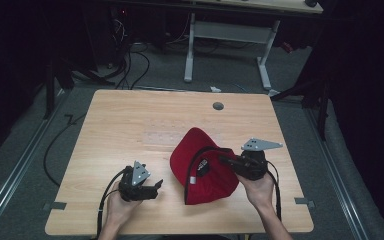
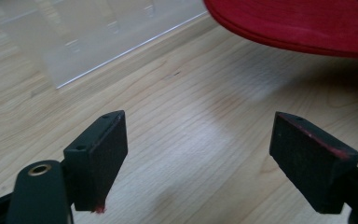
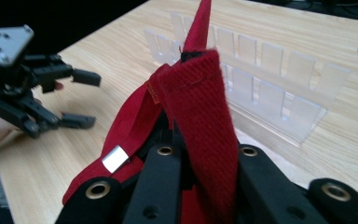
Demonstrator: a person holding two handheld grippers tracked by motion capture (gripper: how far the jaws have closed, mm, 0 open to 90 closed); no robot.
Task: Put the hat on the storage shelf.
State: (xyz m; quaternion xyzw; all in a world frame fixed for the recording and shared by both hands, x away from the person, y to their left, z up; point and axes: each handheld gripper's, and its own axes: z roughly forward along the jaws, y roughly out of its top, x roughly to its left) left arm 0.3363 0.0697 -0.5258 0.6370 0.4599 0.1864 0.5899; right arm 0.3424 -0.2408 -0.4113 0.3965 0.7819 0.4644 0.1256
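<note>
Red cap (image 1: 205, 170) lies on the wooden table (image 1: 130, 130), crown side up, just ahead of the person's right hand (image 1: 260, 192). Right gripper (image 1: 226, 161) has its jaws closed on the cap's red fabric at the back edge; in the right gripper view the cloth stands up pinched between them, a small metal clasp (image 3: 115, 158) beside. Left gripper (image 1: 157, 187) rests near the cap's left side, apart from it, jaws spread wide over bare wood. Clear plastic rack (image 3: 261, 79) beyond the cap.
</note>
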